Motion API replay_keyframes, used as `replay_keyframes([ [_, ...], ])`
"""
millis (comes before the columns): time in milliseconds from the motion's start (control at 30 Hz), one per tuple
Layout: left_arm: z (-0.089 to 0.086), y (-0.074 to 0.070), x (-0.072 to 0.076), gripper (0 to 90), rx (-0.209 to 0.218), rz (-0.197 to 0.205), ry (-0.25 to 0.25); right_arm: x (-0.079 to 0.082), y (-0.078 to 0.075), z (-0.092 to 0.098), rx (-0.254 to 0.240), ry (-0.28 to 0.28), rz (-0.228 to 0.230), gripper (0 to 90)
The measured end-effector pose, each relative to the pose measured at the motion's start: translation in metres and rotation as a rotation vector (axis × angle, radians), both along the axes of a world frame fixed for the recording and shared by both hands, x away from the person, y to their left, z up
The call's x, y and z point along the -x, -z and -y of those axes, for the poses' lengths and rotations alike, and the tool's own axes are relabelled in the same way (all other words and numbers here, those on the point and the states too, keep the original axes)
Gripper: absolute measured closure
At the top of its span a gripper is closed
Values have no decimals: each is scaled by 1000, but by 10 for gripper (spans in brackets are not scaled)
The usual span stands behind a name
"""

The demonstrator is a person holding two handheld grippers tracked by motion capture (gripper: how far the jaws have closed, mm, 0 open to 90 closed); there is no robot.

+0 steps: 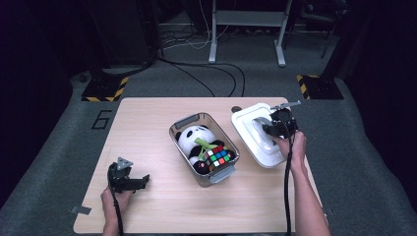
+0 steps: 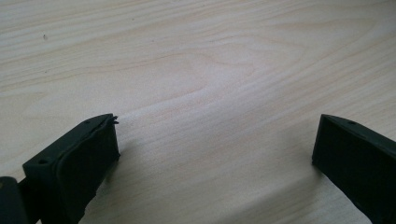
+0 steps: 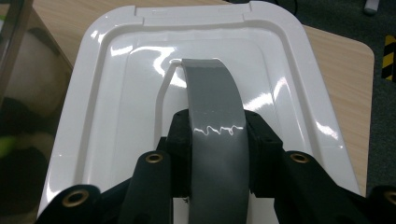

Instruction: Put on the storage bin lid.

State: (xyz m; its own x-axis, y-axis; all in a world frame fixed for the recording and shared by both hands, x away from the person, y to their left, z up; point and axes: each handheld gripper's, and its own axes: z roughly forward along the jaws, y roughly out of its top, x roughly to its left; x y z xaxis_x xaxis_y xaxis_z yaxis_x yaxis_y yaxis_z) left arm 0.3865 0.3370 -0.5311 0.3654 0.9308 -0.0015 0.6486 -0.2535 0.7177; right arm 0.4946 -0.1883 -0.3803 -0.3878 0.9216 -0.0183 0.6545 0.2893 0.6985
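Observation:
A white lid (image 1: 248,129) (image 3: 116,84) with a grey arched handle (image 3: 215,112) lies at the table's right. My right gripper (image 1: 273,129) (image 3: 217,140) is shut on that handle, one black pad on each side of it. To the lid's left a clear plastic bin (image 1: 183,124) holds a panda plush (image 1: 194,138) and a colourful puzzle cube (image 1: 219,157). My left gripper (image 1: 142,181) (image 2: 215,149) rests low over bare wood near the table's front left, jaws wide open with nothing between them.
The wooden table (image 1: 142,123) has bare room at its left and front. Beyond it, the grey floor carries cables, a metal stand (image 1: 246,29) and black-and-yellow striped bases (image 1: 105,91).

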Motion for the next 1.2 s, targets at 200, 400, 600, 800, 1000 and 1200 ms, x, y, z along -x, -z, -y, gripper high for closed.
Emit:
replay_keyframes([
  [200, 0, 0, 0, 1, 0, 0, 0, 0, -7, -6, 0, -13, 2, 670],
  [400, 0, 0, 0, 2, -1, -1, 1, -2, -19, -12, 6, -18, 6, 670],
  [600, 0, 0, 0, 2, 0, 0, 0, -1, -34, -18, 1, -26, 20, 670],
  [800, 0, 0, 0, 2, 0, -1, 1, -1, -48, -26, -4, -51, 25, 670],
  [1000, 0, 0, 0, 2, 1, 0, -1, 0, -56, -37, -9, -74, 27, 670],
  [1200, 0, 0, 0, 2, 1, 0, 0, 1, -62, -46, -11, -95, 27, 669],
])
